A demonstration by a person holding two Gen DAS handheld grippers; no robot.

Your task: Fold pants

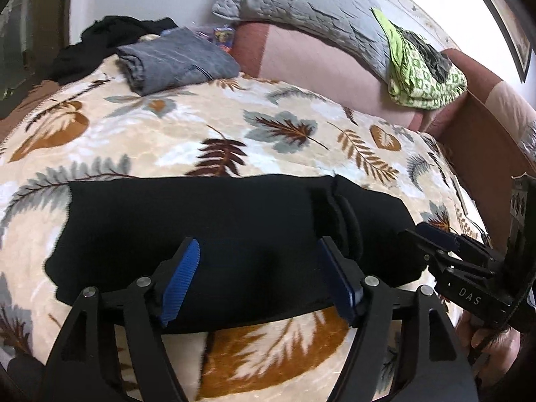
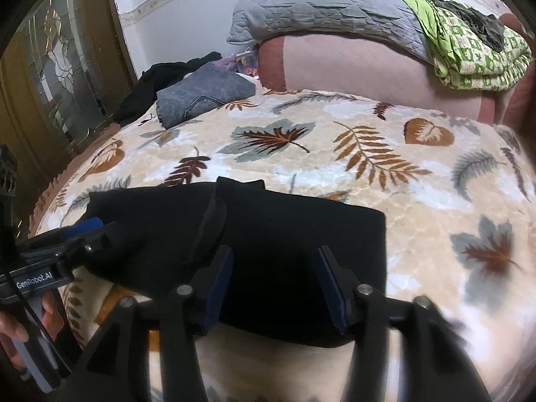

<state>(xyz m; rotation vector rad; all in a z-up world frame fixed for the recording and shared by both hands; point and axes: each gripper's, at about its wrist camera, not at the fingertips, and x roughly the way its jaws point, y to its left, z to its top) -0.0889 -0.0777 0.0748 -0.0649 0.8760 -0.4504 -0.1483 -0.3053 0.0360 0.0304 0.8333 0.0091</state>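
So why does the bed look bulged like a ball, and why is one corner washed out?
Both views are fisheye, so the leaf-print blanket curves. In the left wrist view, glare whitens the wall at upper right, and the black pants show almost no detail. In the right wrist view, the right hand-held gripper is blurred at its lower right, and the far right edge glares white.

Black pants [image 1: 207, 231] folded flat (waistband showing) on blanket [image 1: 187, 134].

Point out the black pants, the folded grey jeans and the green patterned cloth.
black pants [image 1: 207, 221]: left wrist view, middle of the folded bundle.
folded grey jeans [image 1: 177, 60]: left wrist view, top face.
green patterned cloth [image 2: 469, 53]: right wrist view, folded stack's top.
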